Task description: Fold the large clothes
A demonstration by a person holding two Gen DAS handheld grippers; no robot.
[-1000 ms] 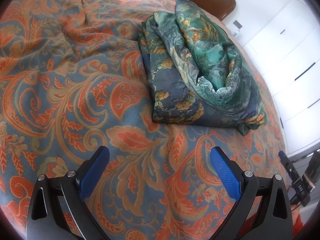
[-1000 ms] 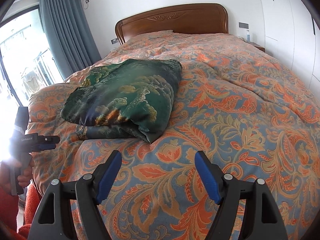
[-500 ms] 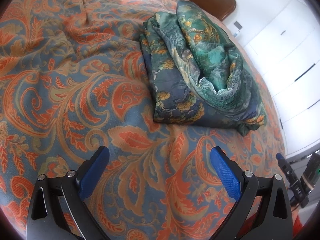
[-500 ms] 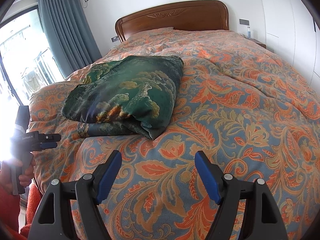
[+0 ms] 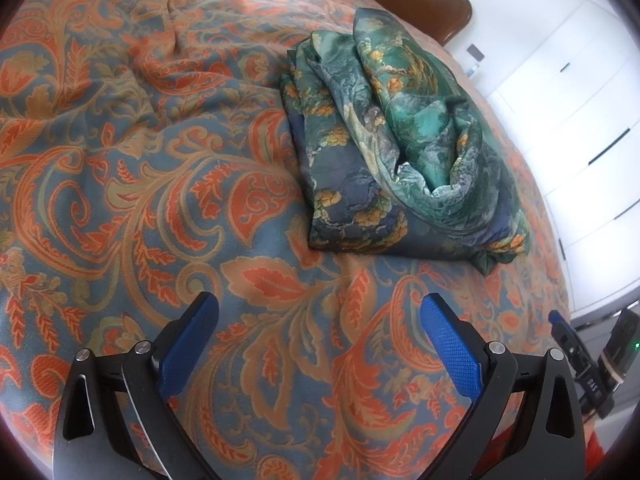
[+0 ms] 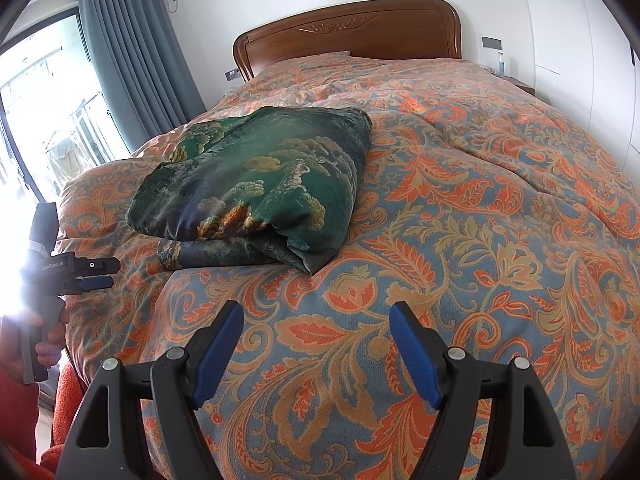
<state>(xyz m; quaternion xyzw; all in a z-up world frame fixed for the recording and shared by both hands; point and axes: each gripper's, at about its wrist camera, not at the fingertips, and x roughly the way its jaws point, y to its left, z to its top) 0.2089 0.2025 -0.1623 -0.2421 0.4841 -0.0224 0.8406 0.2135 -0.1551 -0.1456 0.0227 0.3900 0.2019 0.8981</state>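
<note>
Green floral satin garment [image 6: 256,192] lay as a thick folded bundle on the orange and blue paisley bedspread [image 6: 460,216], toward the bed's left side and nearer the foot edge than the carved wooden headboard [image 6: 348,30]. In the left wrist view the same bundle [image 5: 396,160] showed a loose, bunched upper layer with a rumpled pocket of cloth at its near end, so the fold was judged unfinished or untidy.

Left gripper [image 5: 320,320] hovered over bare bedspread short of the bundle, blue pads spread wide, grasping nothing. Right gripper [image 6: 316,328] likewise stood released above the foot of the bed, clear of the cloth. The left gripper also appeared at the left margin of the right wrist view [image 6: 90,274]; glare from the window beside the grey curtain [image 6: 132,64] made its detail hard to read there.

Recommended procedure for the step in hand: approach the bundle's near corners from both sides, pinch all layers of an edge together, and keep tension even between the two grips. Satin is likely to slip, so a deep bite on the fabric is advised. Flatten the bunched top layer before making any further fold.
</note>
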